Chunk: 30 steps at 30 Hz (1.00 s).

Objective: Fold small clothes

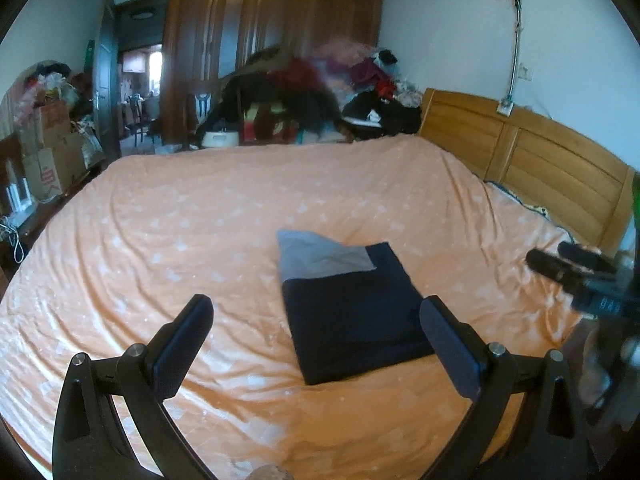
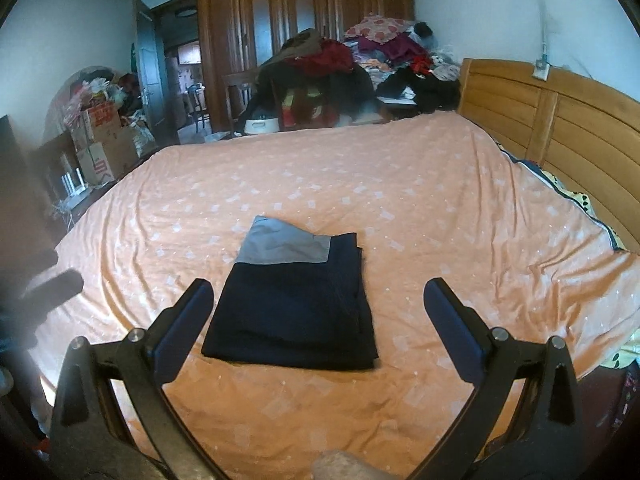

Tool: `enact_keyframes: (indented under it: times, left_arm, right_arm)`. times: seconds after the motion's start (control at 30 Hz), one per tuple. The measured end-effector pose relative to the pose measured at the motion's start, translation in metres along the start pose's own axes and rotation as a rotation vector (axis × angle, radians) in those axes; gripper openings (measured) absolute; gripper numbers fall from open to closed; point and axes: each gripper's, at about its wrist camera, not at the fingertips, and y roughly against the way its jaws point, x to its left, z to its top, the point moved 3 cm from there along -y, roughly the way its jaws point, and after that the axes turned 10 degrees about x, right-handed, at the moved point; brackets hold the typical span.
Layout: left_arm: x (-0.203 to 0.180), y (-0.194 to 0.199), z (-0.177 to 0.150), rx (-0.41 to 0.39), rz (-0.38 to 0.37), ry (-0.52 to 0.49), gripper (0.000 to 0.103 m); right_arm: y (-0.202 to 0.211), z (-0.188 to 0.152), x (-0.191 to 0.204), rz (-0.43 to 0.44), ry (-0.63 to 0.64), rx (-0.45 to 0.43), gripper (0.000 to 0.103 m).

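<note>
bedspread (image 2: 400,208): orange, pale scattered squares | folded garment (image 2: 296,312) on the bedspread: navy, grey panel at its far end | headboard (image 2: 560,120) beside the bedspread: honey-coloured wood | wardrobe (image 2: 304,12) beyond the bedspread: dark brown | gripper fingers (image 1: 448,344): black

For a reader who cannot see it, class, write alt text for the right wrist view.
A folded navy garment with a grey band at its far end lies flat on an orange bedspread, just ahead of the open, empty right gripper. Behind the bed are a wooden headboard, a clothes pile and a wardrobe.
</note>
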Motion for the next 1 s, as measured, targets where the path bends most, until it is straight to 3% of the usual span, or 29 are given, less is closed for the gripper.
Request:
enact_keyframes:
  times: [0.43,1.0]
  left_arm:
    - [-0.013,0.029,0.008,-0.058,-0.034,0.005,0.103]
    - [-0.02,0.034,0.008,-0.071,-0.039,0.006,0.103]
  right_arm:
    - [0.013,0.0,0.016,0.027,0.046,-0.005,0.103]
    - [0.007,-0.006,0.016,0.015,0.038,0.033,0.103]
